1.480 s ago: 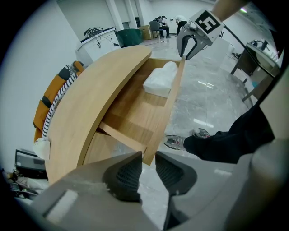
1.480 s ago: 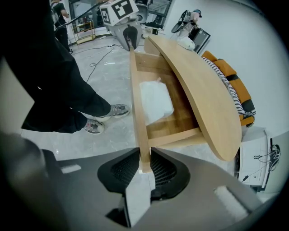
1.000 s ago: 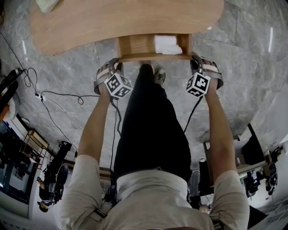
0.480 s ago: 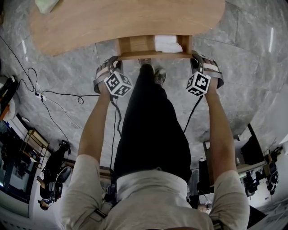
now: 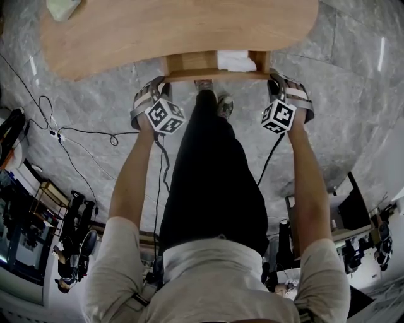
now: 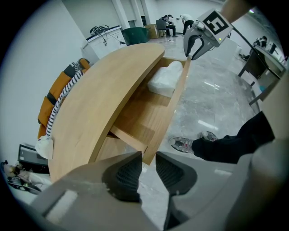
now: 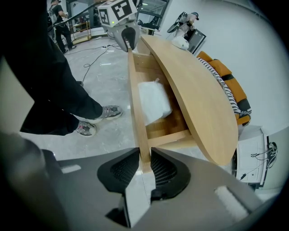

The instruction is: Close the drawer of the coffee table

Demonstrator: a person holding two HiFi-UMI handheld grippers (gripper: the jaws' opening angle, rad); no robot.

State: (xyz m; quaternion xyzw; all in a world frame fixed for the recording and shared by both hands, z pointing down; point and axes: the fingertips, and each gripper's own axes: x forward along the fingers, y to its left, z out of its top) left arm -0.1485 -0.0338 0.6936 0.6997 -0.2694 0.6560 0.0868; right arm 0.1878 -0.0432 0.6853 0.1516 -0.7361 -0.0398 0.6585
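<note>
The light wooden coffee table (image 5: 177, 28) has its drawer (image 5: 211, 76) pulled partly out toward me, with a white packet (image 5: 237, 61) inside. My left gripper (image 5: 159, 83) stands at the left end of the drawer front (image 6: 167, 117). It is open, and the panel's corner sits just between its fingertips (image 6: 128, 173). My right gripper (image 5: 276, 79) is at the other end, shut on the drawer front (image 7: 135, 90), pads on both faces. The left gripper view shows the right gripper (image 6: 196, 45) at the far end. The right gripper view shows the left gripper (image 7: 128, 38) likewise.
My dark trouser leg and shoes (image 5: 218, 104) stand on the grey marble floor right before the drawer. Cables (image 5: 69, 132) trail across the floor at left. A pale cloth (image 5: 63, 6) lies on the tabletop's far left. An orange striped seat (image 6: 58, 99) sits behind the table.
The drawer has slid a little further under the tabletop, so less of the white packet shows. Both grippers have moved with its front toward the table.
</note>
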